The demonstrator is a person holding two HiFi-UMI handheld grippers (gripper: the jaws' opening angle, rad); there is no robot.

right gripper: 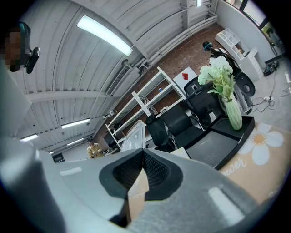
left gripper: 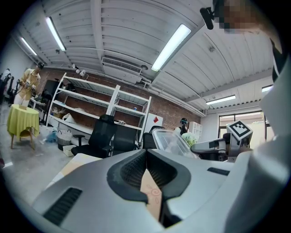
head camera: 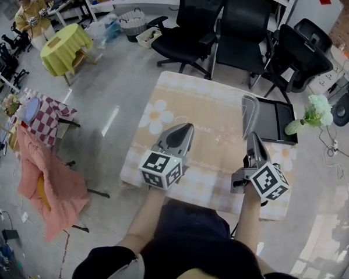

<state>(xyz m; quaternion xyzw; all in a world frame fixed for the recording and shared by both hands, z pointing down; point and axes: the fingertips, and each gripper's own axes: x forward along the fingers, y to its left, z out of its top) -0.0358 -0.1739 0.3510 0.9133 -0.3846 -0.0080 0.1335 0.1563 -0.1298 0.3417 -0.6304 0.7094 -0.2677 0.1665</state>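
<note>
Our left grey gripper (head camera: pixel 185 129), jaws clenched tip to tip on nothing, hangs low over the beige daisy-print tablecloth (head camera: pixel 208 108); our right grey gripper (head camera: pixel 253 137), likewise clenched and empty, points near an upright clear plastic lid (head camera: pixel 251 105).

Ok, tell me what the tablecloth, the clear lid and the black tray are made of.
Tablecloth: likely thin fabric or vinyl, matt, printed with daisies; its edge hangs down. Clear lid: probably glossy plastic, since it is see-through with highlights. Black tray: matt, maybe plastic; hard to tell.
</note>
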